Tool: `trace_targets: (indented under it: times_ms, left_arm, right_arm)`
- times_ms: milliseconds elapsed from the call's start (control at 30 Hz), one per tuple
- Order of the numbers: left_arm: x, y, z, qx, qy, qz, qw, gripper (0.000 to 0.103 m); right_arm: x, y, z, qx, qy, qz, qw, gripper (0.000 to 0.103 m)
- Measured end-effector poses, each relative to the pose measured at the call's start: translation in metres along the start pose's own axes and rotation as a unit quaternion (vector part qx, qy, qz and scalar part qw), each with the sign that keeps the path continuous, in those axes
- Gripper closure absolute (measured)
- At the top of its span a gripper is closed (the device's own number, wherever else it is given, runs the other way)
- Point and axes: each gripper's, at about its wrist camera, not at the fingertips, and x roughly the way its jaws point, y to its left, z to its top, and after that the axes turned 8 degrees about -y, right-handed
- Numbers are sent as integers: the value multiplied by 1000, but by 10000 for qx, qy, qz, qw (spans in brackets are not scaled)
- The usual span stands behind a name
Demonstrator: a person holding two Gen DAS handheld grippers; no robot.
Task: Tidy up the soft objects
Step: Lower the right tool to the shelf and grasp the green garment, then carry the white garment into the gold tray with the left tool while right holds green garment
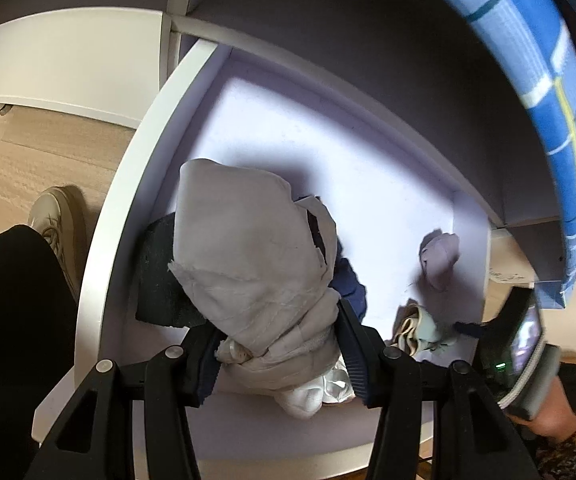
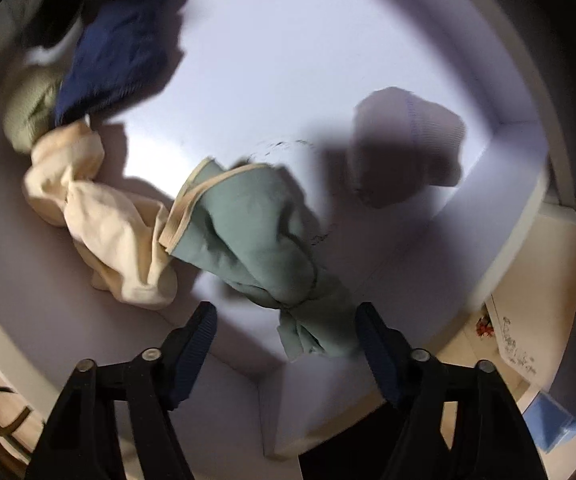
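Note:
My left gripper (image 1: 279, 354) is shut on a bundle of grey cloth (image 1: 247, 248) with white fabric (image 1: 312, 394) under it, held above a pale lilac drawer (image 1: 288, 140). Under the bundle lie a dark pad (image 1: 159, 276) and a navy cloth (image 1: 354, 286). My right gripper (image 2: 288, 340) points down into the drawer. Its jaws stand apart around the knotted tail of a green cloth (image 2: 255, 232), which brushes only the right finger. A cream cloth (image 2: 103, 224), the navy cloth (image 2: 119, 48) and a lilac cloth (image 2: 408, 148) lie around it.
The drawer's white rim (image 1: 127, 200) curves along the left, with a wooden floor, a person's shoe (image 1: 57, 216) and a dark trouser leg beside it. A blue checked item (image 1: 548, 80) hangs at the upper right. An olive cloth (image 2: 31, 108) lies at the drawer's far left.

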Motion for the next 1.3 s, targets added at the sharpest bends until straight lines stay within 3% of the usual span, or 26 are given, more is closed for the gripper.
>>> trace_targets:
  times_ms: [133, 233, 333, 500, 867, 1133, 1300]
  left_arm:
    - [-13, -6, -2, 26, -131, -141, 9998, 51]
    - [-24, -17, -4, 124, -275, -235, 9993, 51]
    - [-41, -31, -3, 283, -455, -394, 9978, 51]
    - [-70, -54, -4, 654, -711, -586, 9936, 51]
    - [-136, -103, 1, 1329, -1049, -934, 9811, 51]
    - [-174, -172, 38, 1857, -1221, -1337, 9658, 51]
    - [-177, -213, 76, 2139, -1275, -1306, 9597, 51]
  right_arm:
    - [11, 8, 1, -142, -2, -161, 9998, 44]
    - [14, 4, 6, 121, -44, -157, 9998, 55]
    - [15, -5, 9, 476, -86, -8, 9988, 59]
    - [18, -20, 8, 927, -132, 187, 9954, 60]
    - [28, -54, -37, 1896, -258, 815, 9781, 61]
    - [28, -69, -53, 2094, -168, 918, 9734, 62]
    - [27, -74, -56, 2227, -188, 1021, 9693, 62]
